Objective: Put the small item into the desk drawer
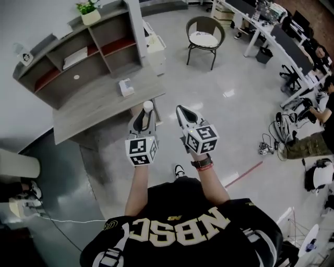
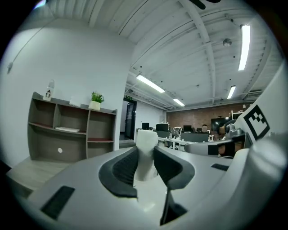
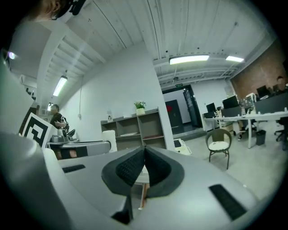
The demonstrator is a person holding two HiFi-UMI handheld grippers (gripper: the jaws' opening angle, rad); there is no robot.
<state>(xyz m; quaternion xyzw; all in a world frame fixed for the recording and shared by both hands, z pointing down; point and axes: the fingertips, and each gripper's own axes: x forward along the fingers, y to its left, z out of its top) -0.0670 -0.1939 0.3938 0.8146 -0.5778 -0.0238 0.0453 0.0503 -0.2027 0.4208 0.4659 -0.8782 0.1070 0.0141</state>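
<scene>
Just short of the grey desk [image 1: 94,112], in the head view, my left gripper [image 1: 145,112] holds the small white item [image 1: 148,106] beside my right gripper [image 1: 181,110]. In the left gripper view my pads clamp the item upright. In the right gripper view my pads meet at their tips, empty

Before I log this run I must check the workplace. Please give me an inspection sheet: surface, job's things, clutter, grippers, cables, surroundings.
Surface: grey desk with a shelf unit on it.
Job's things: small white item, held; drawer not made out.
Clutter: white box on the desk.
Grippers: left gripper shut on the item; right gripper shut, empty.
Cables: white cable on the floor; cable tangle to the right.
Surroundings: potted plant on the shelf top, chair, open office.
</scene>
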